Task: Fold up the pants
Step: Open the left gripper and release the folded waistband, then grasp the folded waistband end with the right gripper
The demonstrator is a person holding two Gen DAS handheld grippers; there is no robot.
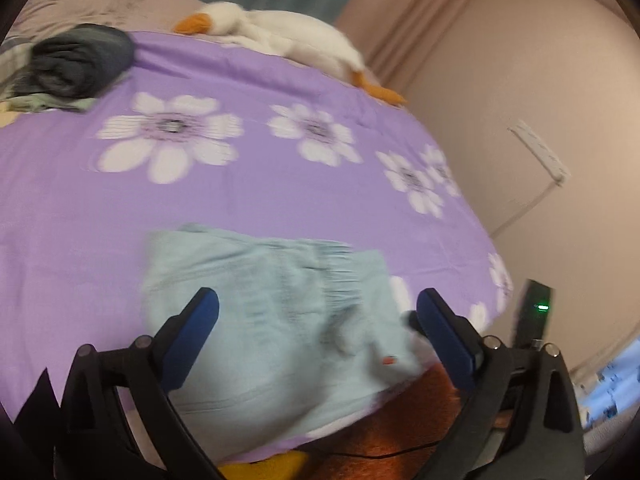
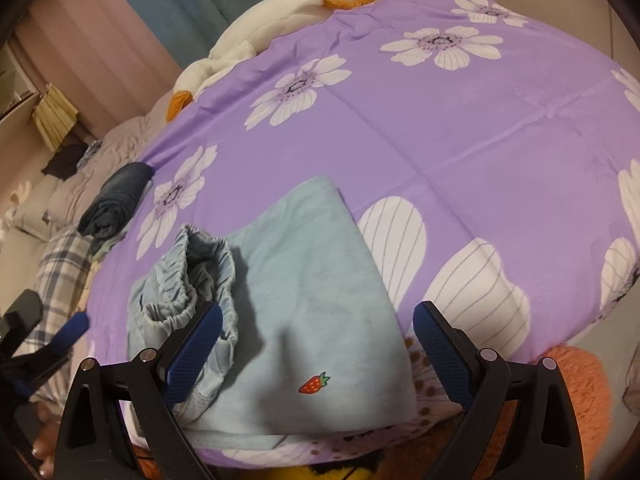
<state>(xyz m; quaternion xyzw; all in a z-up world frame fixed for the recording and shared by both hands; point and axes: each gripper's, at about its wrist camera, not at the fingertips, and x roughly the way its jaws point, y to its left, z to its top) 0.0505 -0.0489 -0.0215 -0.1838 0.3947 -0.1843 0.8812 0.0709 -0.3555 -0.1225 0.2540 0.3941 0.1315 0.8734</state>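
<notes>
Light blue pants (image 2: pixel 304 296) lie folded on the purple flowered bedspread (image 2: pixel 440 128) near its front edge, with a small strawberry mark (image 2: pixel 314 384) on top and the gathered waistband (image 2: pixel 200 276) bunched up at the left. In the left wrist view the same pants (image 1: pixel 272 320) look blurred. My left gripper (image 1: pixel 318 324) hovers above them, open, with no cloth pinched. My right gripper (image 2: pixel 318 344) is open over the pants too, and its pads touch nothing. The left gripper's blue pad (image 2: pixel 72 330) shows at the far left of the right wrist view.
A dark rolled garment (image 1: pixel 80 64) rests at the bedspread's far left edge, on plaid cloth (image 2: pixel 60 276). A white plush goose (image 1: pixel 280 36) lies along the back edge. Orange and yellow fabric (image 1: pixel 380 440) sits below the front edge. A wall with a power strip (image 1: pixel 540 152) is at right.
</notes>
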